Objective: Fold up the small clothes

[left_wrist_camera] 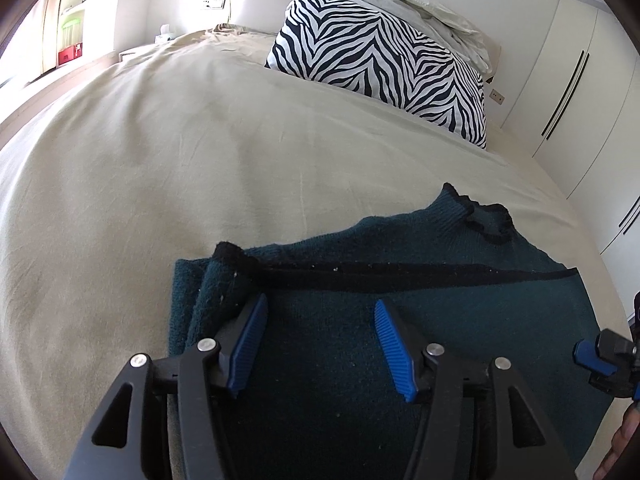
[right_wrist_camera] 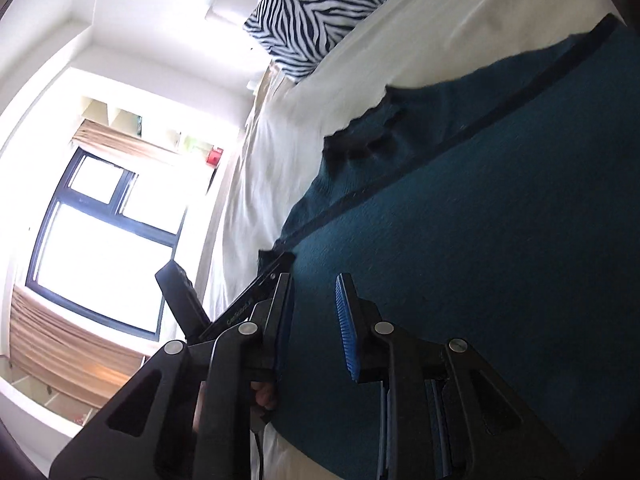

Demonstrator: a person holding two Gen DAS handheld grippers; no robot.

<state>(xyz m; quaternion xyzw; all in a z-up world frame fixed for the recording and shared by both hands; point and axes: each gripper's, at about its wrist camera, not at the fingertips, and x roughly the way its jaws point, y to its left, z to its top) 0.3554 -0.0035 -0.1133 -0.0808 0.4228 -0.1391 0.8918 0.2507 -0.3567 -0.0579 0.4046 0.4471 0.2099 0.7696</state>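
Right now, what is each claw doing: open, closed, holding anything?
Left claw: open, empty, over the teal sweater.
Right claw: narrowly open, nothing between its pads, over the same sweater.

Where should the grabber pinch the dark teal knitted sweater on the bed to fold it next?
Probably the bunched left edge of the dark teal knitted sweater, where layers stack into a raised ridge beside the open left gripper. Come from above, jaws straddling that ridge: the rest lies flat on the beige bedsheet, offering little to pinch. The black-trimmed collar at the far edge is a second raised spot.
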